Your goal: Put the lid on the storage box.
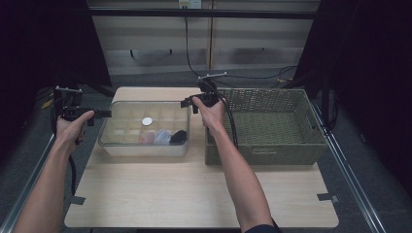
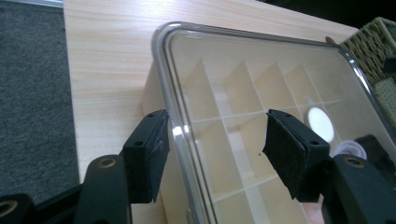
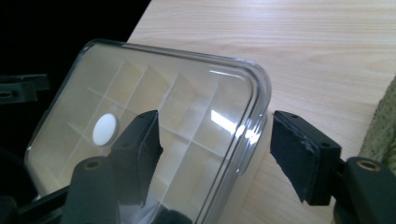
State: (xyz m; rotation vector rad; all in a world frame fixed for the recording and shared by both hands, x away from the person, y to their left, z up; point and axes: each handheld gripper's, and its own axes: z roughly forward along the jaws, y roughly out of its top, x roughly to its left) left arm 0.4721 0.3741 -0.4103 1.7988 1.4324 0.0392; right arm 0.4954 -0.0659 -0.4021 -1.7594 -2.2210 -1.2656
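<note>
A: Any readable writing or brand?

B: None I can make out. The white round disc (image 1: 146,121) inside could carry a mark, but it's too blurred to tell.

A: Where is the box sitting relative to the fingers?

B: The clear lidded box (image 1: 144,128) is lying on the table (image 1: 194,194), with the left gripper (image 2: 215,149) and the right gripper (image 3: 215,149) at its opposite ends. In the left gripper view the lid rim is running up between the spread jaws, one pad outside the edge and one over the lid. In the right gripper view a rounded lid corner is sitting between the jaws the same way.

A: Fingers clamping?

B: No, both pairs are standing released, gaps showing on each side of the rim, nothing gripped.

A: Neighbours?

B: The woven basket (image 1: 272,124) is standing just beside the box, behind the right gripper.
</note>
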